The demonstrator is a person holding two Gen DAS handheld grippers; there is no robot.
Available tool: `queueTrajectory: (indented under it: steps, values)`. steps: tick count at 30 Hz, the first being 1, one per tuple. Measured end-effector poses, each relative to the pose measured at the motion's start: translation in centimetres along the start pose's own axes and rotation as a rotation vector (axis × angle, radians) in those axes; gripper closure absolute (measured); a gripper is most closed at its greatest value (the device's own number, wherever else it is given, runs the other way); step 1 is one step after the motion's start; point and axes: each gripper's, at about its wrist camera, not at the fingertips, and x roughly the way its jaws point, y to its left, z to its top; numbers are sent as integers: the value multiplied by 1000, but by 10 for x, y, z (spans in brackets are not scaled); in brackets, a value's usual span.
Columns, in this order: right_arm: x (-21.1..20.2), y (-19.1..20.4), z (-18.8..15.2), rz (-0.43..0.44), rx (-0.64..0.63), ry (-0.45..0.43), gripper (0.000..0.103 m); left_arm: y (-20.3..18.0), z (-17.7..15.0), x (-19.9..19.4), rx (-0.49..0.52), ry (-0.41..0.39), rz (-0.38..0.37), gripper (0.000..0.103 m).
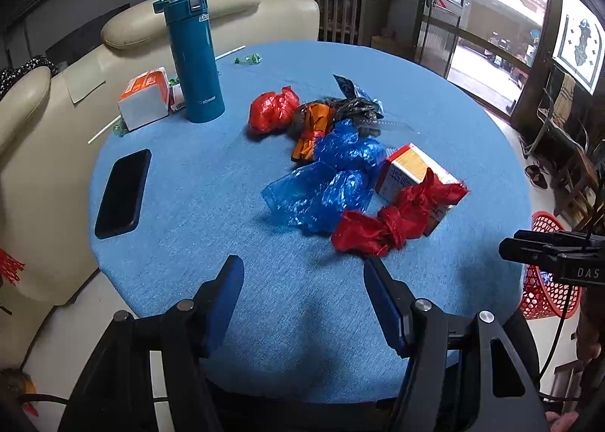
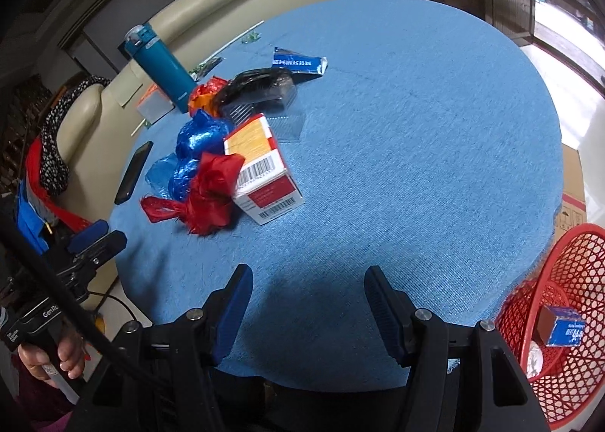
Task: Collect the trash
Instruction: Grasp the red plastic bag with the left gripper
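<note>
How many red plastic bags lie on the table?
2. One red bag sits at the far end of the pile near the teal bottle; another drapes against the carton. More may be hidden.

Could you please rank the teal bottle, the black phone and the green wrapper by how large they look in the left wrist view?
1. teal bottle
2. black phone, somewhat smaller, though nearer the camera
3. green wrapper, smallest by far
</note>
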Motion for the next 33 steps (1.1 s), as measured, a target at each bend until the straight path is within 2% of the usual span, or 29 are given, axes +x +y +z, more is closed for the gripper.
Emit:
queueTrajectory:
  steps: [10,18,25,29,33]
  values:
    - [2,-7,-4,-4,15,10,38,-37,18,15,93,-1,-64,36]
    - [-3,-24,-6,-4,62,-2,38,-60,26,39,129,43,-112,36]
    - [-3,-35,-10,0,90,-1,38,-62,29,55,125,66,-150,36]
    - [-2,-36,-10,0,94,3,38,-63,28,61,127,79,-178,45]
    - [-1,-34,-10,-1,90,6,38,-64,26,66,131,86,-192,49]
